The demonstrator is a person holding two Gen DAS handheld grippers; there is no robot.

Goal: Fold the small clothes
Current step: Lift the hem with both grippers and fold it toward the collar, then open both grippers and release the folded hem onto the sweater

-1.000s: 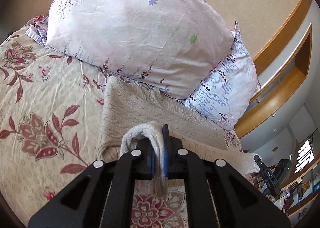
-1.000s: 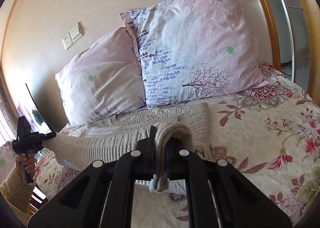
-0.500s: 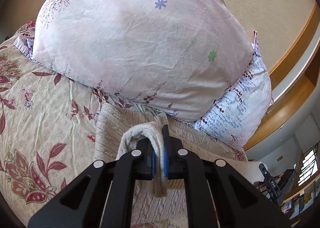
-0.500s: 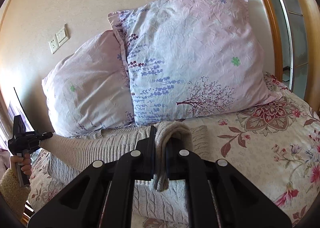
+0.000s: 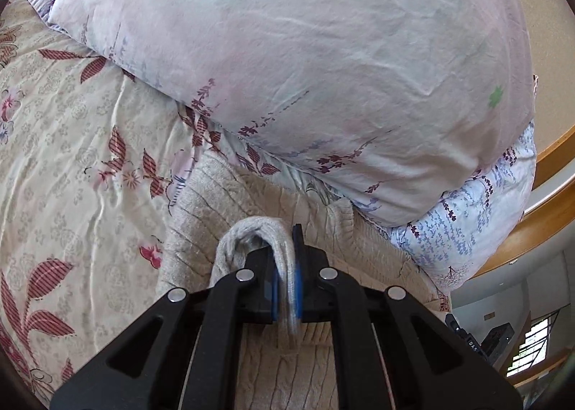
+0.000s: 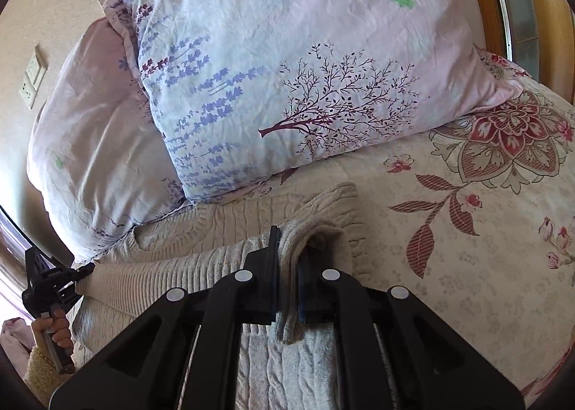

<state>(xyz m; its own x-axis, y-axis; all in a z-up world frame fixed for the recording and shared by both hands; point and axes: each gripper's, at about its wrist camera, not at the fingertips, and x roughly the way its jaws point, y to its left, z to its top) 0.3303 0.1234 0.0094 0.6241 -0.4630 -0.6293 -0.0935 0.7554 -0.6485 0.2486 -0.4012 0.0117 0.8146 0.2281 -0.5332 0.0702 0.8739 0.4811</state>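
A beige cable-knit sweater [image 5: 215,201] lies on the floral bedspread, its top edge close under the pillows. My left gripper [image 5: 285,266] is shut on a bunched fold of the sweater's edge. My right gripper [image 6: 287,266] is shut on another fold of the same sweater [image 6: 222,223]. In the right wrist view the left gripper [image 6: 77,279] shows at the far left in a hand, holding the stretched knit edge.
Two pale floral pillows [image 5: 305,68] [image 6: 305,68] stand just beyond the sweater against the wall. The floral bedspread [image 5: 72,158] [image 6: 485,230] extends on both sides. A wooden frame [image 5: 553,176] borders the bed, and wall sockets [image 6: 32,79] are at the left.
Both grippers have carried the sweater's held edge forward toward the pillows, which now fill most of each view. The folded part covers more of the sweater's body.
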